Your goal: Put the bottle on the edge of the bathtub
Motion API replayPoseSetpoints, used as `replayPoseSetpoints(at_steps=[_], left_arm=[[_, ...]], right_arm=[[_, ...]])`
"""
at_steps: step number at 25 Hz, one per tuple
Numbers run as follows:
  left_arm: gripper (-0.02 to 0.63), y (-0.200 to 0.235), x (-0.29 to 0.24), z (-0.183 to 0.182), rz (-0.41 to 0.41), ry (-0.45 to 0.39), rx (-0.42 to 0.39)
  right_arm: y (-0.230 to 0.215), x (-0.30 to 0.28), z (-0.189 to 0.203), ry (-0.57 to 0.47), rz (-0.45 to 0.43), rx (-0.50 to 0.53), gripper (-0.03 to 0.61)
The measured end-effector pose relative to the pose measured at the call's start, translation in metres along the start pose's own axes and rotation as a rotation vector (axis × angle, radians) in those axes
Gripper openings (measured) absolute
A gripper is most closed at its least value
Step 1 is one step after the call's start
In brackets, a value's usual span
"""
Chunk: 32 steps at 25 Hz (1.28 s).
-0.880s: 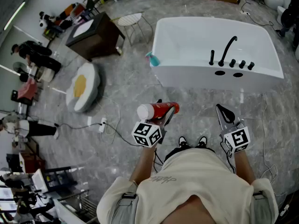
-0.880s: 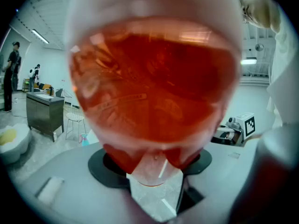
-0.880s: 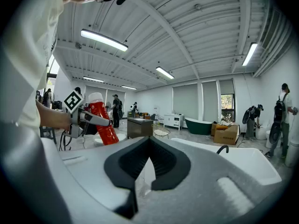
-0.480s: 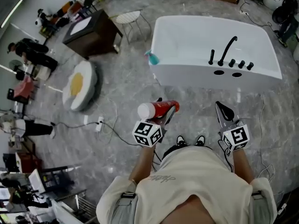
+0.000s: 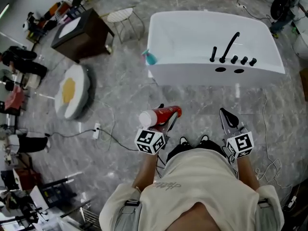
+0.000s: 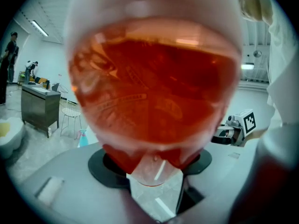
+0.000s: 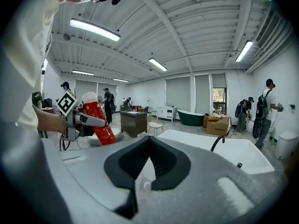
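A red bottle (image 5: 161,115) with a white cap lies sideways in my left gripper (image 5: 168,121), which is shut on it at waist height over the floor. In the left gripper view the bottle (image 6: 154,92) fills most of the frame just above the jaws. My right gripper (image 5: 229,119) is shut with nothing in it; its black pads (image 7: 164,163) meet. From the right gripper view, the bottle (image 7: 99,122) shows at the left. The white bathtub (image 5: 192,75) with a black faucet (image 5: 229,46) stands ahead, apart from both grippers.
A teal spray bottle (image 5: 150,57) stands by the tub's left corner. On the left are a brown cabinet (image 5: 79,30), a white wire chair (image 5: 120,16) and an egg-shaped cushion (image 5: 70,90). Cables (image 5: 113,134) cross the floor. People stand at the left (image 5: 21,61).
The room has slid left in the head view and the tub sits a little nearer. The bottle stays in the left gripper; the right gripper stays shut.
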<state>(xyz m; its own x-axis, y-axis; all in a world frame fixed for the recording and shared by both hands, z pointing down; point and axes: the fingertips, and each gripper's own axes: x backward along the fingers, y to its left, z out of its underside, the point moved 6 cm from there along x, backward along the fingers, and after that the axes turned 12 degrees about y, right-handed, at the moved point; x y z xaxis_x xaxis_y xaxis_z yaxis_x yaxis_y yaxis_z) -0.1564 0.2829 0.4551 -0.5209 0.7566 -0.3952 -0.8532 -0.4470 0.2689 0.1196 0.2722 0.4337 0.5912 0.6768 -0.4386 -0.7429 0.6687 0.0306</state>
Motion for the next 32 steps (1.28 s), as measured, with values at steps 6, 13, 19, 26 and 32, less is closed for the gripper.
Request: replayPoseSetpoints(at_steps=[6,13,19,26,32], left_arm=[[0.302,0.018,-0.014,0.0,0.059,0.037,0.04],[0.302,0.03,-0.043,-0.006,0.075,0.077,0.03],[0.302,0.033,-0.087,-0.029,0.052,0.104,0.016],[0.302,0.035,-0.159,-0.075,0.009,0.103,-0.006],[0.302,0.02,-0.214,-0.095,-0.005,0.147,-0.004]], right_arm=[[0.007,-0.013,-0.01,0.029,0.03,0.016,0.002],[-0.007,-0.045,-0.005,0.046,0.001,-0.012,0.002],[-0.06,-0.08,-0.011,0.003,-0.022,-0.046,0.002],[-0.139,-0.13,-0.035,-0.033,-0.091,-0.043,0.002],[-0.2,-0.162,-0.05,-0.037,-0.137,-0.06,0.002]])
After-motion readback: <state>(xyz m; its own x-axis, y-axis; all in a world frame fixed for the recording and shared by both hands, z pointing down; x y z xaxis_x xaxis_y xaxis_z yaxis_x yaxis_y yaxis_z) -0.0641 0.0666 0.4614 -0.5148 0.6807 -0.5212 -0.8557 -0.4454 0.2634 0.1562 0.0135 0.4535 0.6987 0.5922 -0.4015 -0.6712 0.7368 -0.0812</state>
